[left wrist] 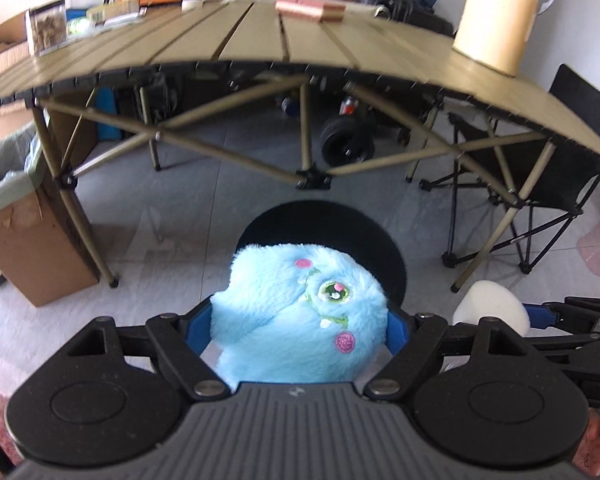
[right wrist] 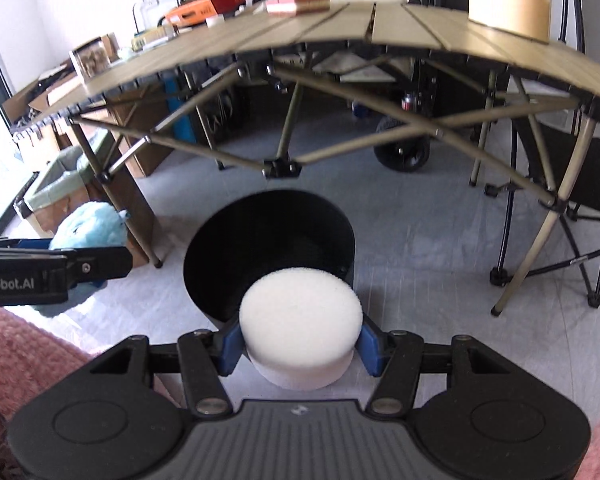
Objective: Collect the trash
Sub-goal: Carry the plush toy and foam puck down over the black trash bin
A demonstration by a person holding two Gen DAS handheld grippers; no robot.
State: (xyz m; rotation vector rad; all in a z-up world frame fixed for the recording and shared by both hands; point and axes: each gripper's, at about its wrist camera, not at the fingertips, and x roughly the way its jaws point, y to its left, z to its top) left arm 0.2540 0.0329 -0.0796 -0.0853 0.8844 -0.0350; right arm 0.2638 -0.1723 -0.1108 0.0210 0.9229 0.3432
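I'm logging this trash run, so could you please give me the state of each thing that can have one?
Left gripper: shut on the blue plush toy, held above the floor.
Right gripper: shut on the white foam disc.
Black bin: upright, open-topped, nothing visible inside.
Cardboard box: open, lined with a bag.
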